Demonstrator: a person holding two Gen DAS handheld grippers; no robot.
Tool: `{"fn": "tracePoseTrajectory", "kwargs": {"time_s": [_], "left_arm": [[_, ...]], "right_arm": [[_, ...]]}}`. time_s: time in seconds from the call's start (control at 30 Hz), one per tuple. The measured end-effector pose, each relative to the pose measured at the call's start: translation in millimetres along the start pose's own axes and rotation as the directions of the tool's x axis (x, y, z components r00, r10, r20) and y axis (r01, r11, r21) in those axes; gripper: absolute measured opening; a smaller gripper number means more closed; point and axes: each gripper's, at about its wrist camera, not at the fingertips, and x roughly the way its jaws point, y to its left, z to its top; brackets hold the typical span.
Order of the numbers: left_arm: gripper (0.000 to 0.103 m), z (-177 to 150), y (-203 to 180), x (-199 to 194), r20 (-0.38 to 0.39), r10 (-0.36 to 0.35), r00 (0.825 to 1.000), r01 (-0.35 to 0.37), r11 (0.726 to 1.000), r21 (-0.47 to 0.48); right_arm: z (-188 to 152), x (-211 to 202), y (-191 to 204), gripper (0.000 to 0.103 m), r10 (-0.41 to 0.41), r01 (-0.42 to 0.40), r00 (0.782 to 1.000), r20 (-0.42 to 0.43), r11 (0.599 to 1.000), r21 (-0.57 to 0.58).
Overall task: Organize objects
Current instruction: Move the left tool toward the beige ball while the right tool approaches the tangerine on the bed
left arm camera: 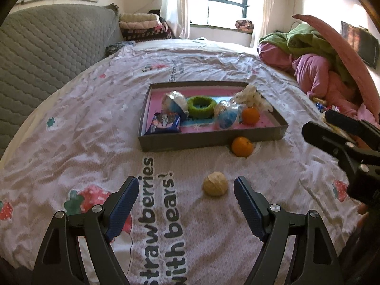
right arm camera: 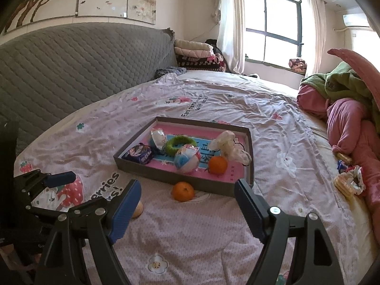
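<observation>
Lying between the left gripper's (left arm camera: 186, 188) wide fingers, nearer the right one: a twine ball (left arm camera: 215, 183).

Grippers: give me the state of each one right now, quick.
Left gripper: open, holding nothing; the beige ball lies on the bedsheet between its fingers.
Right gripper: open, holding nothing.

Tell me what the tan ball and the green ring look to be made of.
Tan ball: likely wound twine or rattan, matte, with visible wrapped strands. Green ring: probably yarn or plush fabric, fuzzy and matte; its surface looks fibrous, though detail is soft.
</observation>
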Motion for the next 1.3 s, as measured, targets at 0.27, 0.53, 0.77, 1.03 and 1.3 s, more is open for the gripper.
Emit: {"fn": "tracePoseTrajectory", "kwargs": {"time_s": [0.27,0.53,0.77,1.03,1.3], "left_arm": [[0.083,-11.9,0.6,11.9,-0.064,-0.011,0.998,0.011,1.000,-0.005],[0.083,-19.4,-0.4,23.7,-0.129,-0.042,0.991,0.040,0.999,-0.024],[0.083,-25.4,-1.4,30.5,-0.157,-0.051,0.986,0.048,0.999,-0.023],[0.083,-28.9,-10.3,36.7,-0.164,-0.073,0.984,0.073,0.997,-0.007],[0.083,-26.8,-13.4,47.7,-0.153,-0.078,0.985,0.078,0.997,-0.008]], "right_arm": [[-7.5,4.7,-0.6,0.080,0.008,-0.008,1.000,-0.023,1.000,0.003],[-14.8,11.8,-1.1,0.080,0.023,-0.023,0.998,-0.064,1.000,0.009],[-21.9,20.4,2.4,0.080,0.028,-0.028,0.995,-0.100,1.000,-0.005],[-26.0,28.3,1.4,0.080,0.028,-0.028,0.993,-0.118,1.000,0.000],[-29.4,39.1,0.1,0.080,0.027,-0.027,0.990,-0.138,1.000,0.006]]}}
